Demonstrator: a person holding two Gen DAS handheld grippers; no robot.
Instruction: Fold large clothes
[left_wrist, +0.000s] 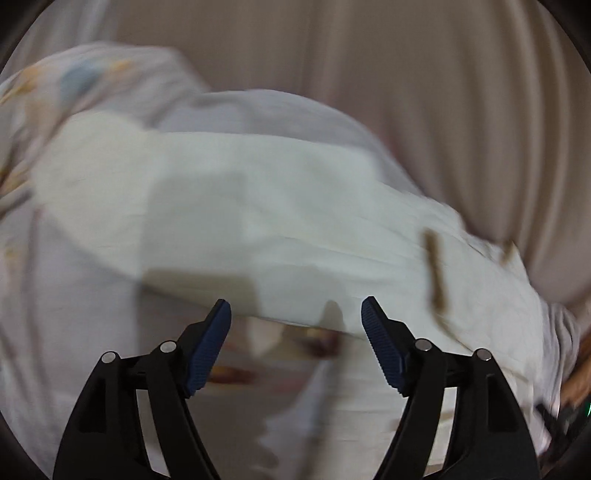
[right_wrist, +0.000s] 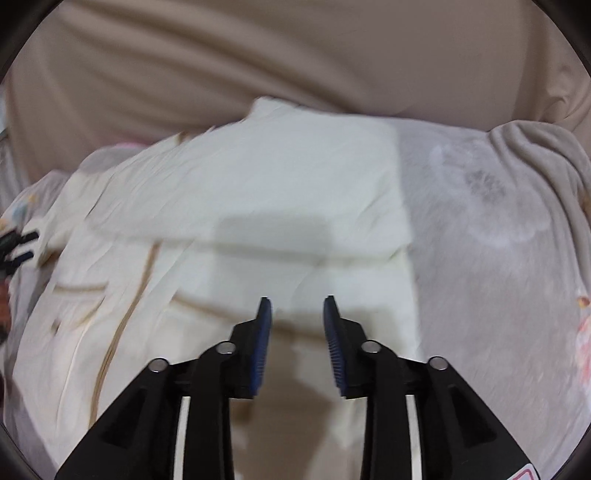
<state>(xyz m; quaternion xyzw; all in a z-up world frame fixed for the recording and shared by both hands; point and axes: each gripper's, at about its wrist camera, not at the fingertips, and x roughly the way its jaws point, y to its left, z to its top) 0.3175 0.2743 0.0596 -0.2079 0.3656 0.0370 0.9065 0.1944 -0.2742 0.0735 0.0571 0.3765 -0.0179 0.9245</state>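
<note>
A large cream garment (left_wrist: 258, 206) with thin brown trim lies partly folded on a pale bed sheet (left_wrist: 55, 295). In the left wrist view my left gripper (left_wrist: 296, 308) hangs over the garment's near edge, its blue pads wide apart with nothing between them. The right wrist view shows the same garment (right_wrist: 258, 192) with a folded layer on top and brown piping at the left. My right gripper (right_wrist: 297, 306) hovers above the garment's near part, jaws a little apart and empty. Both views are motion-blurred.
A beige curtain (right_wrist: 258, 55) hangs behind the bed. The printed sheet (right_wrist: 498, 229) lies bare to the right of the garment, with a beige blanket (right_wrist: 546, 147) bunched at the far right. A dark object (right_wrist: 14, 247) shows at the left edge.
</note>
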